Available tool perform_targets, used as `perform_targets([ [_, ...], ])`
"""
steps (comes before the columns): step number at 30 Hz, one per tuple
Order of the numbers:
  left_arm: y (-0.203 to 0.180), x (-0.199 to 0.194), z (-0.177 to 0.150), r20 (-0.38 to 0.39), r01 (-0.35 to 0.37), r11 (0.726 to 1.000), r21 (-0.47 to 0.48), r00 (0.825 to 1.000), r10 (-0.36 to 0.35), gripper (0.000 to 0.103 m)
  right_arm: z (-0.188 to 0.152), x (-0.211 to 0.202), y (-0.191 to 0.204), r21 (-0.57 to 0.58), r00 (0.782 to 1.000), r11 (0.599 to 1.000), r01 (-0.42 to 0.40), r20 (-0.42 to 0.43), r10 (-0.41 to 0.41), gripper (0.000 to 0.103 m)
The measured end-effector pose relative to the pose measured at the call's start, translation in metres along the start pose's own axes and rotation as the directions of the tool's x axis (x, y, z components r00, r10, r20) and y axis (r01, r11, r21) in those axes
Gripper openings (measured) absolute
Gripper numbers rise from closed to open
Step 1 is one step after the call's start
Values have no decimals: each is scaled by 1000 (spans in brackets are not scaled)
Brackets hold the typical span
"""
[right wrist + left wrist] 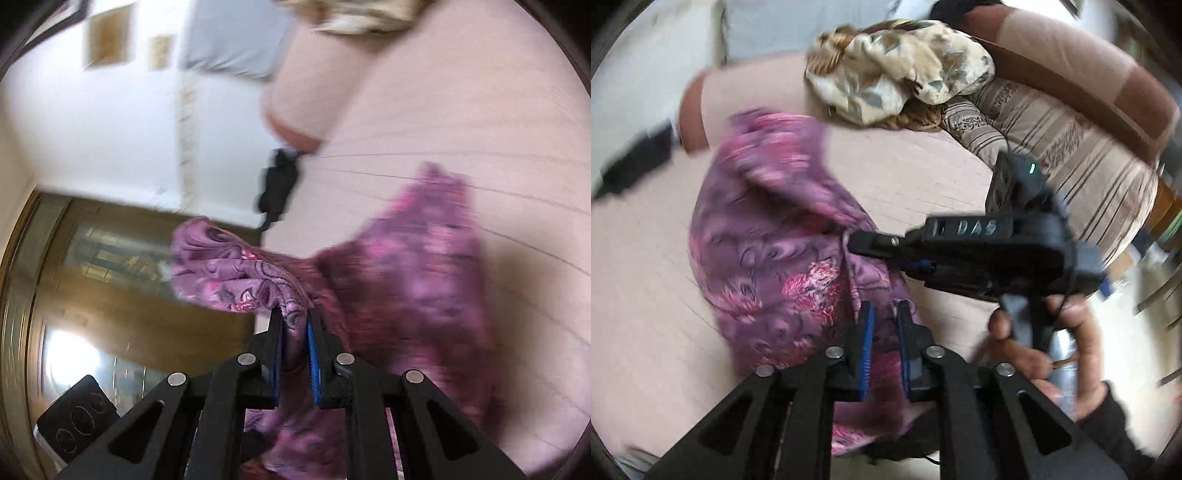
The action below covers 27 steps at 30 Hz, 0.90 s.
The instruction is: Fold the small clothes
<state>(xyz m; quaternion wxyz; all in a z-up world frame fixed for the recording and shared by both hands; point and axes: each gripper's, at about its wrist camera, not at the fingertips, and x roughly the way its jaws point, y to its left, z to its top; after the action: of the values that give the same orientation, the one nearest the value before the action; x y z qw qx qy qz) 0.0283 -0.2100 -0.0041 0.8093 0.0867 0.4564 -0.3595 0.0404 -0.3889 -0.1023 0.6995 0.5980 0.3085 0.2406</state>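
A purple and pink patterned garment point(768, 229) lies partly spread on the beige cover of the seat point(923, 177). My right gripper point(857, 242) reaches in from the right, shut on a bunched edge of it. In the right wrist view that gripper point(294, 314) pinches a fold of the garment point(406, 266) between its blue pads, and the loose rest is blurred. My left gripper point(886, 314) points down over the near part of the cloth. Its blue pads stand slightly apart, the fabric shows in the gap, and nothing is pressed.
A crumpled cream leaf-print blanket point(897, 70) sits at the back of the seat, with striped cushions point(1052, 147) along the brown backrest point(1071, 59). A black object point(631, 166) lies at the left edge. A hand point(1052, 350) holds the right gripper's handle. A wooden cabinet point(129, 258) stands beyond.
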Motion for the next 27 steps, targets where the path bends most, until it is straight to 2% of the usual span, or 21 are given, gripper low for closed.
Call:
perform_targets([
  [1, 2, 1, 5, 3, 22, 999, -25, 1000, -22, 36, 1, 5, -7, 11, 999, 999, 36, -3, -36, 13],
  [2, 10, 4, 10, 14, 19, 999, -48, 1000, -18, 56, 2, 7, -16, 31, 995, 995, 96, -6, -96, 13],
  [3, 21, 5, 15, 30, -27, 997, -74, 999, 30, 63, 5, 9, -25, 56, 990, 989, 140, -14, -140, 14],
  [5, 31, 12, 22, 18, -102, 990, -96, 994, 104, 63, 12, 7, -44, 107, 983, 977, 185, -37, -182, 17],
  [7, 44, 18, 31, -4, -136, 985, -106, 991, 136, 63, 15, 5, -49, 136, 980, 971, 198, -37, -195, 26],
  [9, 55, 31, 48, -14, -185, 978, -92, 983, 184, 63, 14, -2, -41, 111, 977, 970, 215, -22, -214, 60],
  [10, 59, 32, 50, -13, -195, 977, -83, 981, 195, 63, 10, -6, -37, 94, 975, 970, 223, -9, -223, 66],
  [13, 60, 57, 75, -31, -219, 975, -31, 975, 218, 63, -8, -16, -6, -24, 964, 963, 267, 15, -267, 68],
  [15, 63, 88, 92, -53, -265, 964, 17, 963, 265, 63, -23, -8, 6, -90, 947, 943, 320, -1, -322, 68],
  [16, 67, 95, 93, -68, -273, 962, 19, 959, 274, 63, -31, -4, 12, -117, 929, 923, 367, 2, -370, 68],
  [19, 86, 132, 103, -140, -304, 953, -21, 944, 298, 63, -54, 10, 21, -225, 829, 806, 548, 16, -559, 62],
  [20, 92, 143, 106, -164, -308, 950, -41, 940, 298, 63, -62, 17, 20, -252, 784, 757, 603, 16, -620, 49],
  [21, 96, 152, 109, -182, -307, 950, -60, 939, 292, 63, -66, 21, 18, -267, 763, 734, 625, 12, -646, 32],
  [22, 100, 159, 113, -193, -303, 950, -78, 939, 284, 63, -69, 25, 15, -282, 744, 712, 643, 7, -668, 30],
  [24, 102, 163, 118, -183, -308, 948, -81, 940, 289, 63, -67, 27, 16, -299, 730, 694, 656, 17, -683, 24],
  [27, 104, 168, 124, -194, -311, 948, -74, 936, 292, 65, -69, 29, 17, -323, 708, 664, 675, 30, -705, 24],
])
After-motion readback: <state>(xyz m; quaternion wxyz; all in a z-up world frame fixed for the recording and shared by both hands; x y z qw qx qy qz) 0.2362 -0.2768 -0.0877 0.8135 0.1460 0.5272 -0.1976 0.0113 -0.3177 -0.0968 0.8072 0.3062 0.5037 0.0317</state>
